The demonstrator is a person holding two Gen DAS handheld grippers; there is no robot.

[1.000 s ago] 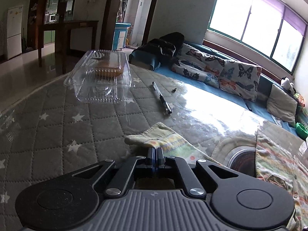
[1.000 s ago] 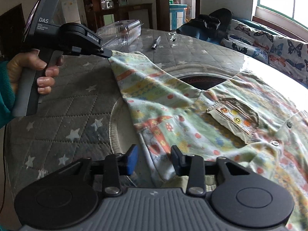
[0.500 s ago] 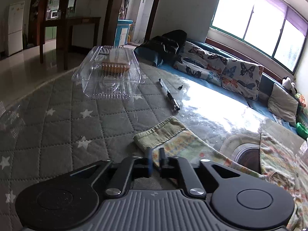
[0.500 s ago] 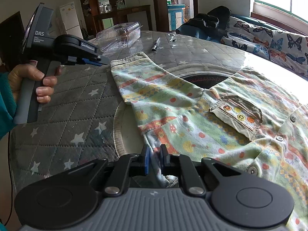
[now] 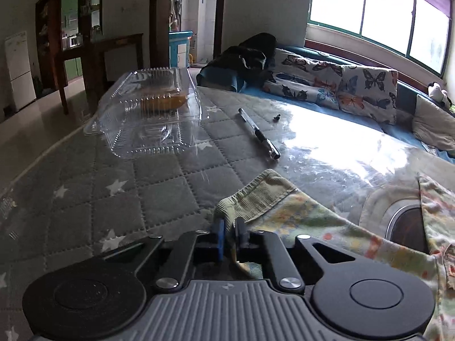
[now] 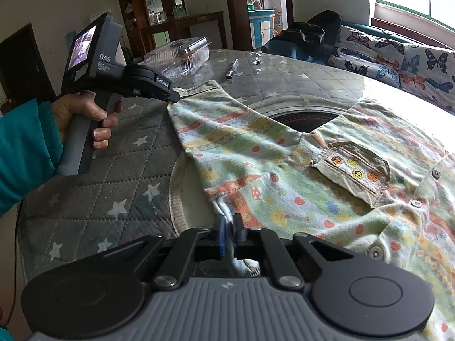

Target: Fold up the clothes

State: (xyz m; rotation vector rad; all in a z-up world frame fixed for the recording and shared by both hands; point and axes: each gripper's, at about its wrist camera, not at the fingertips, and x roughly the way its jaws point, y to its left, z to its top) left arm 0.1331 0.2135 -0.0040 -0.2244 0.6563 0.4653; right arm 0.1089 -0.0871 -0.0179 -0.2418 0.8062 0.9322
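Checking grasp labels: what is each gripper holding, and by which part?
Both grip the patterned shirt: left gripper at the sleeve cuff, right gripper on the near side edge.

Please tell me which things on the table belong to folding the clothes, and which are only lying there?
For the job:
- patterned shirt
- left claw, shut on the sleeve cuff
- right claw, shut on the shirt's side edge

Just lying about:
- clear plastic food box
- pen
- small dark bit near the pen
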